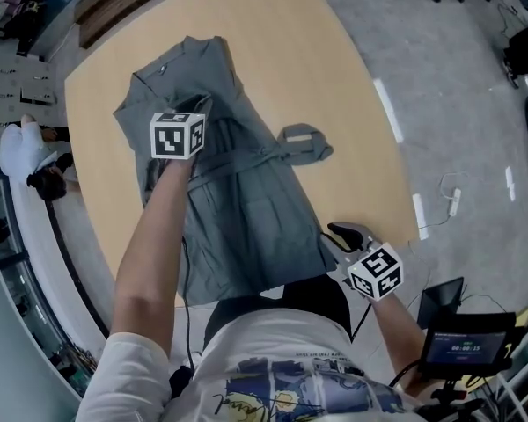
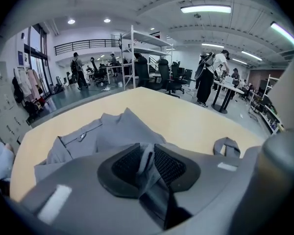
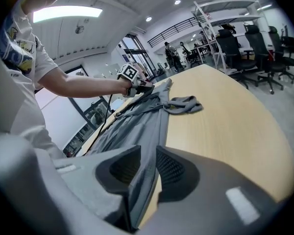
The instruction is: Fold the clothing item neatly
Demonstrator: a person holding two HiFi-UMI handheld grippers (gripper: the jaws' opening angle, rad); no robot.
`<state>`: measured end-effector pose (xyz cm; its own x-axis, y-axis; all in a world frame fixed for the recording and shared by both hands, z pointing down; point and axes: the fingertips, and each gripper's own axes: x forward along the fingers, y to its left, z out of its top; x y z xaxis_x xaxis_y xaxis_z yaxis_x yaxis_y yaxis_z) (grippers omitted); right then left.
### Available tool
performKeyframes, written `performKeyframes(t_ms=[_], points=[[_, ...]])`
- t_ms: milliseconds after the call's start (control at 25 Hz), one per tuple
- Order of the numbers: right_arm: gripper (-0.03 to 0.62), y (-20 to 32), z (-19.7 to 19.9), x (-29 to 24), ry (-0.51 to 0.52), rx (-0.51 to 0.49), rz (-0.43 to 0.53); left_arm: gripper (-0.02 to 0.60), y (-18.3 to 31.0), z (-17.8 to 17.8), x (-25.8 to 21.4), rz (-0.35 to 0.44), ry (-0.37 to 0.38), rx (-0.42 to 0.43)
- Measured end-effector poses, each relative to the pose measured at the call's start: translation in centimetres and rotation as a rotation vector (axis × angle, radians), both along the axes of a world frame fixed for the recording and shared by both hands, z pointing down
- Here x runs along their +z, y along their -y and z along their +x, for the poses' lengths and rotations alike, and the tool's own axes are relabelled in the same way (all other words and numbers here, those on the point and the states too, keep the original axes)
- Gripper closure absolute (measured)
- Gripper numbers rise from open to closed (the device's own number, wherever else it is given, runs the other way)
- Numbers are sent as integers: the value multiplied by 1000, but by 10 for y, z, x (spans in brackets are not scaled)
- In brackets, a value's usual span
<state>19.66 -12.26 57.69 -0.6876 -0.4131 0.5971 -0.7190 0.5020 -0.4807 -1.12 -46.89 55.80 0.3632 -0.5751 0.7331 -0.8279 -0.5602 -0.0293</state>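
I have both grippers on the grey garment (image 1: 246, 218), which lies lengthwise on the rounded tan table (image 1: 352, 95), collar end far from me and hem at the near edge. My left gripper (image 2: 146, 161) is over the garment's upper middle, its jaws narrowly apart with a raised fold of grey cloth standing between the pads. My right gripper (image 3: 144, 169) sits at the near right corner of the hem, jaws also a narrow way apart, with the cloth's edge running through the gap. A looped strap end (image 1: 304, 141) lies out to the right on bare wood. People (image 2: 208, 77) and office chairs (image 2: 169, 80) fill the hall beyond.
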Motion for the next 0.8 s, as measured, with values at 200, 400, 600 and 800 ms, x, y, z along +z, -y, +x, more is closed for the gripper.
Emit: performKeyframes(t_ms=[200, 400, 600, 800], points=[[507, 2, -8, -4, 6, -26, 12, 471, -8, -4, -9, 0, -42, -18], [507, 4, -15, -6, 8, -64, 25, 471, -21, -17, -31, 26, -84, -47], [507, 7, -26, -11, 5, -125, 39, 471, -46, -37, -52, 41, -128, -86], [507, 9, -42, -12, -2, -187, 60, 472, -90, -56, -66, 43, -154, -104]])
